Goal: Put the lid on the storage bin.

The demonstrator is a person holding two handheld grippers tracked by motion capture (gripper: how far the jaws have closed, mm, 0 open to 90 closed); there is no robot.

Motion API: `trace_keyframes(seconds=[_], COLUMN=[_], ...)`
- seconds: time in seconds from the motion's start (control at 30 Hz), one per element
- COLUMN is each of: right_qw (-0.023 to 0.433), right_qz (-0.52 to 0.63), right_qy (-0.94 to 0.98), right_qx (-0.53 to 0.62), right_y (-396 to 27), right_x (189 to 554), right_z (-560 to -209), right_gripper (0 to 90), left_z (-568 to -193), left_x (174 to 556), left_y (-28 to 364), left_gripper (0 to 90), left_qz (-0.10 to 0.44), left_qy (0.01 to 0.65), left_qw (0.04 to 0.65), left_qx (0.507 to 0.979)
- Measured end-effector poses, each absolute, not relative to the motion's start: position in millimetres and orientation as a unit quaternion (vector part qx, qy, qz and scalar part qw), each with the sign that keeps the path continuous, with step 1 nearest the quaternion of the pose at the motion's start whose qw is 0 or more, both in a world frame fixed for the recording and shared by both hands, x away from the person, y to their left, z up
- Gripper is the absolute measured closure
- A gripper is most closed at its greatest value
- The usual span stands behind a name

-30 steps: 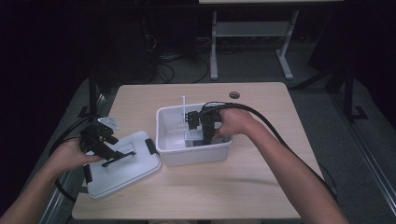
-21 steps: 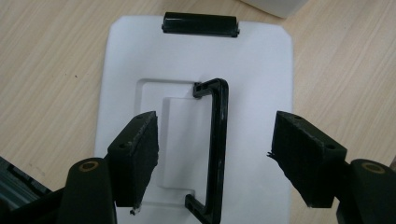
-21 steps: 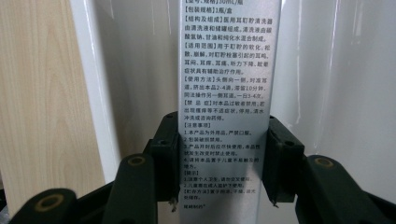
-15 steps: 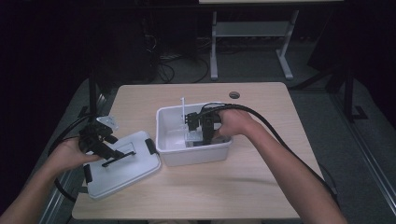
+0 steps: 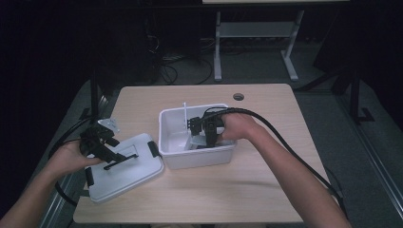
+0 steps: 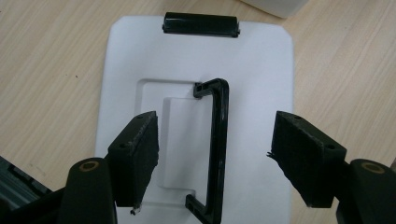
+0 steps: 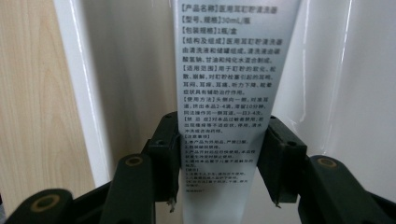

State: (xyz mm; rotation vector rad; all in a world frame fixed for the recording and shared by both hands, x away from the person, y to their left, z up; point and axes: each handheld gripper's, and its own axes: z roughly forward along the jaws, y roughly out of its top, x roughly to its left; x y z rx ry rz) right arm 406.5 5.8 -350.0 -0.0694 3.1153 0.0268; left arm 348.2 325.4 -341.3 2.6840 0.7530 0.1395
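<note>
A grey carton [image 7: 224, 70] printed with small text stands inside the white bin [image 5: 166, 128] at the table's middle. My right gripper [image 7: 219, 158] is shut on the carton, its pads [image 7: 164, 154] against both narrow sides; the jaws have just been opening a little with the carton still between them. In the high view the right gripper [image 5: 204, 140] reaches down into the bin. The bin's white lid [image 6: 261, 70] lies flat at the left, with a black handle [image 6: 219, 140] on top. My left gripper [image 6: 215, 149] hovers open over that handle, one jaw on each side, touching nothing.
A thin white stick [image 5: 184, 114] stands upright in the bin's back part. The lid has black latches [image 6: 201, 24] at its ends. A cable hole [image 5: 238, 97] sits near the wooden table's far edge. Cables trail off both grippers.
</note>
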Motion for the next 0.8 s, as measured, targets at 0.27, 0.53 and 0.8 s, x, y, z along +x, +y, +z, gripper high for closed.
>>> trace_keyframes(seconds=[0.27,0.53,0.8], right_qw=[0.012,0.012,0.014], right_qz=[0.002,-0.002,0.000], right_qy=[1.000,1.000,1.000], right_qx=[-0.025,-0.023,-0.022], right_y=[7.4,7.6,8.0], right_x=[406.6,407.5,407.7], right_z=[-355.2,-358.8,-358.7], right_gripper=[53.6,54.3,52.8], left_z=[-341.8,-340.7,-339.9], left_x=[347.4,347.8,347.9], left_y=[325.8,325.1,324.6], left_gripper=[31.4,31.5,31.4], left_qz=[0.049,0.051,0.051], left_qy=[0.267,0.264,0.264], left_qw=[0.176,0.176,0.177], left_qx=[0.946,0.947,0.947])
